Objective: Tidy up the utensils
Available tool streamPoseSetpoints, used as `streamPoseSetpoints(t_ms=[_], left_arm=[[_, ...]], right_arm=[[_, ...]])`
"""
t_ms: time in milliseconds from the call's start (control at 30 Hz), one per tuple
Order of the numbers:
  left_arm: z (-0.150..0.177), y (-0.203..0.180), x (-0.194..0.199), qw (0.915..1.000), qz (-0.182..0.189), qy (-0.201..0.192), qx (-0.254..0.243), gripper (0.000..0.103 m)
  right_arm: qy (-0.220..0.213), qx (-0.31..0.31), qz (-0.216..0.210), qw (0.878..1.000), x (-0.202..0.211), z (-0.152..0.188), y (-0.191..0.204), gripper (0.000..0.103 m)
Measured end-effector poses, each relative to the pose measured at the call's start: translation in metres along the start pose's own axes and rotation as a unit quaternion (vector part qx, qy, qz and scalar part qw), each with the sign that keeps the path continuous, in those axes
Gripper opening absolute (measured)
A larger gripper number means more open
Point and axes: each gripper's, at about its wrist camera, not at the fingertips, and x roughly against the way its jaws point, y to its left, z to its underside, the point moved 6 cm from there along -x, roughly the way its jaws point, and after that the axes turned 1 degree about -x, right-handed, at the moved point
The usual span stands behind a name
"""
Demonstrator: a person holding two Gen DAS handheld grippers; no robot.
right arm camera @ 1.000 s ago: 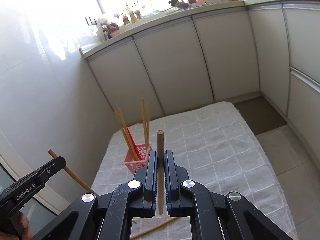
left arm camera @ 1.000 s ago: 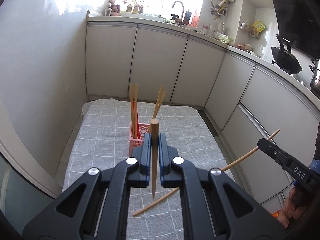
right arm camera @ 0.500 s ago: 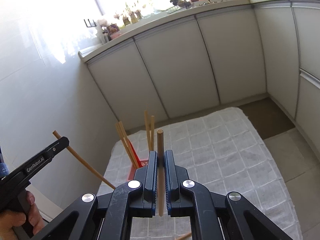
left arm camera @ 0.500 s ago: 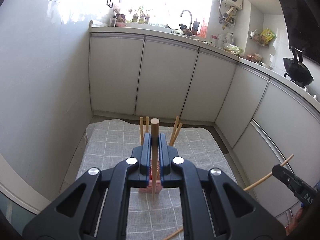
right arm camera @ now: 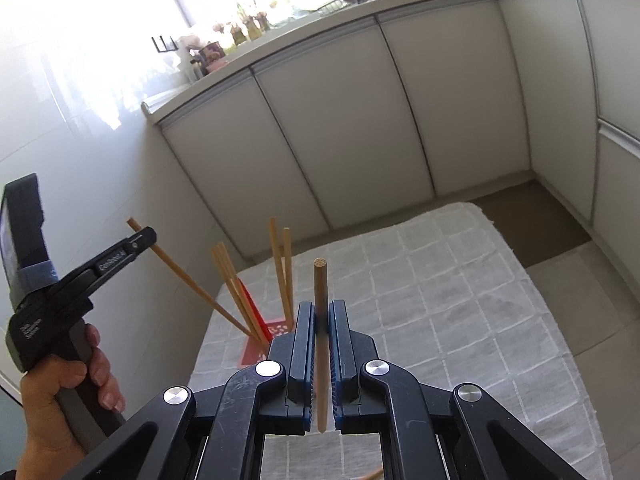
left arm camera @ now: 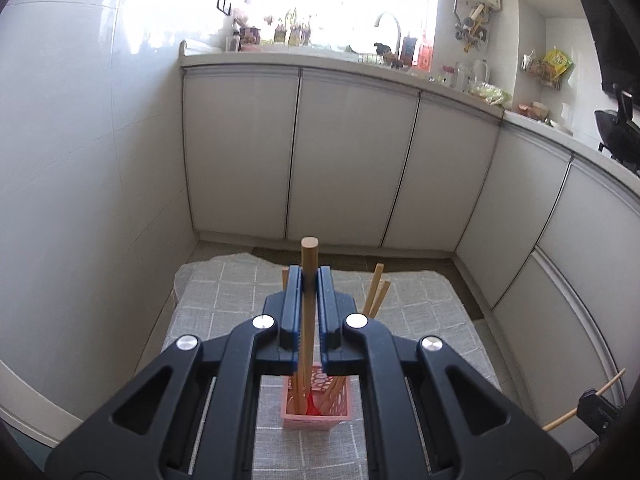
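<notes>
Chopstick (left arm camera: 309, 300), upright and clamped in the left tool (left arm camera: 309, 312), points down into the basket (left arm camera: 318, 410) at lower centre, while the right tool (right arm camera: 321, 352) grips another chopstick (right arm camera: 321, 300).

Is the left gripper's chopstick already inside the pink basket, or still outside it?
Inside. In the left wrist view the chopstick, clamped in the left gripper, has its lower end past the rim of the pink basket, among the other chopsticks.

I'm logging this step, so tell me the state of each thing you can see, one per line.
Left gripper: shut on a chopstick, its tip in the basket.
Right gripper: shut on a second chopstick, held clear.
Basket: upright on the cloth, holding chopsticks.
</notes>
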Motion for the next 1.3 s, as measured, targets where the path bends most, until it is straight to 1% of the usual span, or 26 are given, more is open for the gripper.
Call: streamPoseSetpoints(t_ms=[167,267,333,367,400,433,500,533,600,633,667,700,733,800,867,933,1033,1100,1233,1300], left_arm=[[0.015,0.007,-0.031,0.9969,-0.016,0.077,0.003,0.008],[0.022,0.011,-0.042,0.995,-0.02,0.098,0.002,0.008],[0.026,0.012,-0.045,0.9936,-0.014,0.112,0.006,0.008],[0.027,0.013,-0.044,0.9937,-0.009,0.111,0.011,0.011],[0.027,0.013,-0.042,0.9939,-0.004,0.11,0.012,0.018],[0.027,0.013,-0.039,0.9941,-0.001,0.108,0.011,0.023],[0.025,0.012,-0.03,0.995,0.0,0.1,0.006,0.04],[0.025,0.012,-0.025,0.9954,0.0,0.096,0.003,0.043],[0.026,0.011,-0.011,0.996,0.002,0.09,-0.002,0.055],[0.027,0.011,-0.003,0.9961,0.004,0.088,-0.006,0.057],[0.029,0.012,0.004,0.9965,0.006,0.083,-0.008,0.062],[0.035,0.012,0.015,0.9969,0.003,0.078,-0.012,0.068],[0.039,0.012,0.019,0.9964,0.001,0.081,-0.024,0.071],[0.051,0.016,0.032,0.9956,-0.009,0.086,-0.036,0.076],[0.067,0.022,0.046,0.9946,-0.002,0.1,-0.026,0.079],[0.08,0.027,0.055,0.9936,0.001,0.112,-0.011,0.08],[0.096,0.029,0.067,0.9916,-0.001,0.128,-0.017,0.081],[0.104,0.032,0.074,0.9921,-0.005,0.125,-0.013,0.084],[0.12,0.04,0.079,0.9927,-0.02,0.117,-0.018,0.085],[0.126,0.05,0.078,0.9925,-0.036,0.116,-0.011,0.085]], right_arm=[[0.001,0.001,0.0,1.0,-0.002,0.001,0.001,0.005],[0.005,-0.002,0.0,1.0,-0.005,0.002,0.002,0.005],[0.006,0.0,0.003,1.0,-0.007,0.003,0.002,0.005],[0.007,0.0,0.004,1.0,-0.008,0.004,0.002,0.005],[0.007,0.001,0.005,1.0,-0.008,0.004,0.003,0.005],[0.006,0.002,0.006,1.0,-0.009,0.004,0.004,0.005],[0.005,0.004,0.011,1.0,-0.01,0.004,0.004,0.005],[0.005,0.005,0.012,1.0,-0.01,0.004,0.004,0.005],[0.004,0.005,0.014,1.0,-0.011,0.005,0.006,0.005],[0.004,0.005,0.014,1.0,-0.011,0.005,0.006,0.005],[0.004,0.003,0.014,1.0,-0.011,0.006,0.006,0.005],[0.005,0.002,0.012,1.0,-0.011,0.006,0.007,0.005],[0.005,0.001,0.012,1.0,-0.011,0.007,0.008,0.005],[0.005,-0.004,0.01,1.0,-0.01,0.008,0.007,0.005],[0.005,-0.004,0.011,1.0,-0.01,0.008,0.008,0.005],[0.002,-0.001,0.014,1.0,-0.009,0.008,0.01,0.005],[-0.005,0.008,0.016,1.0,-0.009,0.006,0.016,0.005],[-0.012,0.017,0.016,1.0,-0.008,0.005,0.021,0.005],[-0.019,0.027,0.008,0.999,-0.012,-0.001,0.033,0.005],[-0.024,0.033,0.0,0.999,-0.015,-0.006,0.041,0.005]])
